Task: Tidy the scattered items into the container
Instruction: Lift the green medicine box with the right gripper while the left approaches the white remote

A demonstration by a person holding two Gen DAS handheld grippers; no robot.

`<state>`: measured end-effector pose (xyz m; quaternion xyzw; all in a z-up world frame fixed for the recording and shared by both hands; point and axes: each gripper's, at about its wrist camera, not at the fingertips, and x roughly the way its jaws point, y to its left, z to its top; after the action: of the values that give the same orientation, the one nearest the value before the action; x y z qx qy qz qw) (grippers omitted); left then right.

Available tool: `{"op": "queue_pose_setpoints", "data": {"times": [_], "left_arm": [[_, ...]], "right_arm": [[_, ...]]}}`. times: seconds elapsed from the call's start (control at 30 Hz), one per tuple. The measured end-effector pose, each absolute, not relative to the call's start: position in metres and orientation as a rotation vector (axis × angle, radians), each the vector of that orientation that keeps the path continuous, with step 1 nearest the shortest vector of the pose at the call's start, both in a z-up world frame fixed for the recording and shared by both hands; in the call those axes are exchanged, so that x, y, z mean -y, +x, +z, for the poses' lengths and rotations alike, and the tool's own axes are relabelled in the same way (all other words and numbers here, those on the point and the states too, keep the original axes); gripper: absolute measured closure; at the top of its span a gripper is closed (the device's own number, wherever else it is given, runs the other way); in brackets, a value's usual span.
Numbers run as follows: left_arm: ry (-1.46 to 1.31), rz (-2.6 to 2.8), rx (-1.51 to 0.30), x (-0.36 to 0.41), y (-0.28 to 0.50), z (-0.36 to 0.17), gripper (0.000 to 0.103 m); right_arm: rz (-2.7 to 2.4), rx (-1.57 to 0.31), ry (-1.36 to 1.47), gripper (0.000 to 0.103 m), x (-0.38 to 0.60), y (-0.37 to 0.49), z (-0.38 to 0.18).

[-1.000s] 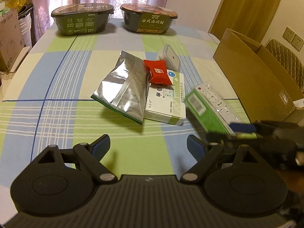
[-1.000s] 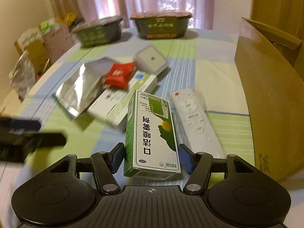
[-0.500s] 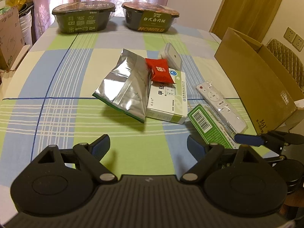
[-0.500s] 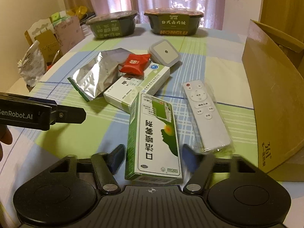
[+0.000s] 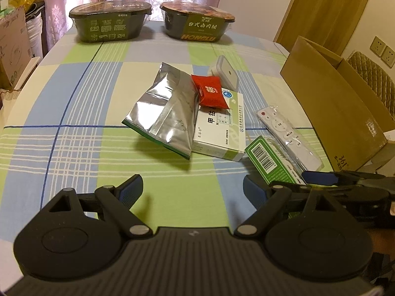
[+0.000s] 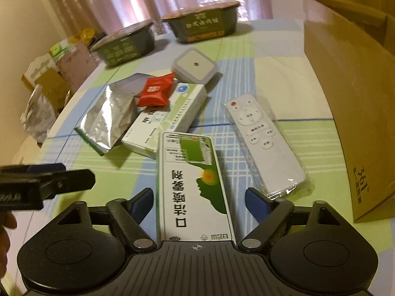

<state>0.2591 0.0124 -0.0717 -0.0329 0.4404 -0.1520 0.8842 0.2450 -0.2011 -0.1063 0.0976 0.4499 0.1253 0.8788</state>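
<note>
A green-and-white box (image 6: 195,185) lies flat on the checked tablecloth between the fingers of my right gripper (image 6: 198,202), which is open with a gap on each side. To its right is a white remote (image 6: 259,138) in clear wrap. Behind them sit a silver pouch (image 5: 165,113), a red packet (image 5: 209,91) resting on a white medicine box (image 5: 222,133), and a white square device (image 5: 226,72). The open cardboard box (image 5: 333,103) stands at the right. My left gripper (image 5: 192,187) hangs open over bare cloth, holding nothing.
Two dark lidded food bowls (image 5: 109,24) (image 5: 197,27) stand at the table's far edge before a curtain. Cartons and bags (image 6: 49,81) crowd the floor beyond the table's left side. A padded chair back (image 5: 370,79) shows behind the cardboard box.
My right gripper was shut on the green box a second ago; its fingers have since spread and the box now lies flat on the cloth. The left gripper has barely moved.
</note>
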Motion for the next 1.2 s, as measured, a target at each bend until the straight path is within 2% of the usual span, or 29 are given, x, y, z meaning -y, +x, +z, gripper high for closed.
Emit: {"op": "queue_pose_setpoints", "data": {"times": [0.13,0.17,0.73,1.2], "left_arm": [[-0.072,-0.321,-0.921,-0.012,0.259,-0.073,0.018],[-0.072,-0.322,-0.921,-0.011,0.259,-0.074,0.018],[-0.085,-0.377,-0.938,0.001,0.255,-0.076,0.018],[-0.078,-0.482,-0.926,0.037,0.246,-0.075,0.018]], "right_arm": [[0.269,-0.946,0.186,0.044,0.199,0.246,-0.109],[0.271,-0.945,0.184,0.044,0.199,0.245,-0.109],[0.247,-0.905,-0.011,0.045,0.193,0.21,-0.085],[0.177,-0.977,-0.034,0.044,0.227,0.167,-0.097]]}}
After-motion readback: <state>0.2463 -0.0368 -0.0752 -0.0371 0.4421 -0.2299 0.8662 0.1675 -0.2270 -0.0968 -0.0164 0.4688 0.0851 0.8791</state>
